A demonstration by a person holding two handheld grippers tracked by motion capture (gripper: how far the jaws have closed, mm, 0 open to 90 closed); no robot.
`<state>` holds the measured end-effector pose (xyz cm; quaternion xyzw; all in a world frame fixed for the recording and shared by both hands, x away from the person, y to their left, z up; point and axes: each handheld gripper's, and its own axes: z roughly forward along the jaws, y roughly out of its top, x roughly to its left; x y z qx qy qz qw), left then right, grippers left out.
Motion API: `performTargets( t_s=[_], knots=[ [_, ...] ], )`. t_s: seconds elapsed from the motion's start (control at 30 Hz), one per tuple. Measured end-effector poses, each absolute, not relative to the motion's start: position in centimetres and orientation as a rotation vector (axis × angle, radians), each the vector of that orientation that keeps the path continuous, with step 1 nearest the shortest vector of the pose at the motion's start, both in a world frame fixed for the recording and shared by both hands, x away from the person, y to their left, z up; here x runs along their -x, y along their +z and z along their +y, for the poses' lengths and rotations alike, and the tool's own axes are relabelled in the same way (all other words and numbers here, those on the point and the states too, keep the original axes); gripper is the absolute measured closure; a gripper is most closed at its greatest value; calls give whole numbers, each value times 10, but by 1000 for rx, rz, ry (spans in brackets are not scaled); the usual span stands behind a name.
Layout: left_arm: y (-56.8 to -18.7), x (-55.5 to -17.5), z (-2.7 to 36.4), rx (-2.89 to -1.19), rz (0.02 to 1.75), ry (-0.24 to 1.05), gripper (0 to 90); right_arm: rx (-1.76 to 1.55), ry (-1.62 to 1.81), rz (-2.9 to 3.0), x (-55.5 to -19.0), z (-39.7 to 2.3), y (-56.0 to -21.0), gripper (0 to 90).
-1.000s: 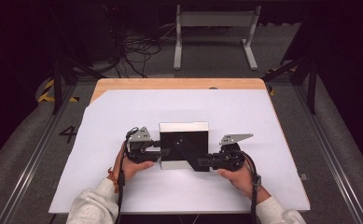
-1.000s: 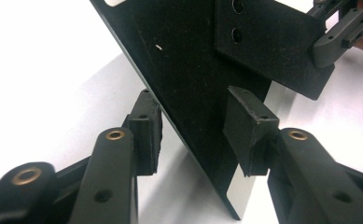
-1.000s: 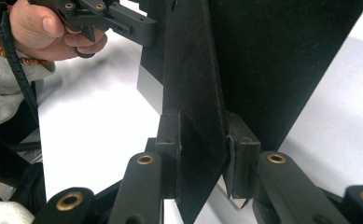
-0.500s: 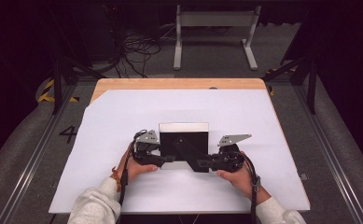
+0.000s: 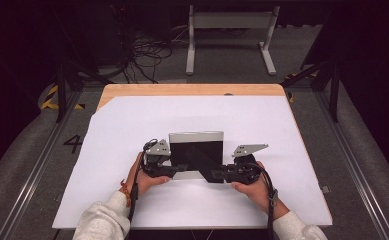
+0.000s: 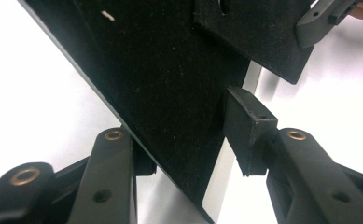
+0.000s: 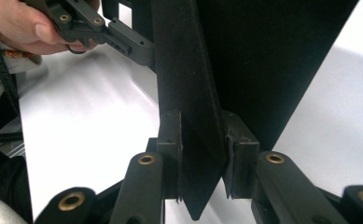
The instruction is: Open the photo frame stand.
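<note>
White table: right gripper pinches the flat black frame's stand flap; left gripper's jaws, just closing, straddle its back panel.

A white sheet covers the surface, bare wood showing along its far edge. Beyond lie grey floor, tangled cables and a white metal stand in dim light.

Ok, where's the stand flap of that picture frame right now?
In the high view the black stand flap sticks out from the frame back at table centre, clamped in the right gripper.
</note>
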<state>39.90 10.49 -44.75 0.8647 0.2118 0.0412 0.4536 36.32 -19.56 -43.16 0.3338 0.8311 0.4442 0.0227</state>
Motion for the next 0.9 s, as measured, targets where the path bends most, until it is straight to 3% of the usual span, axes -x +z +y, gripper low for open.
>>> performTargets(
  t_s=[0.9],
  knots=[
    [-443,-395,99,-2135,557,307,604,-1003,1348,2556,-363,-192,-429,771]
  ],
)
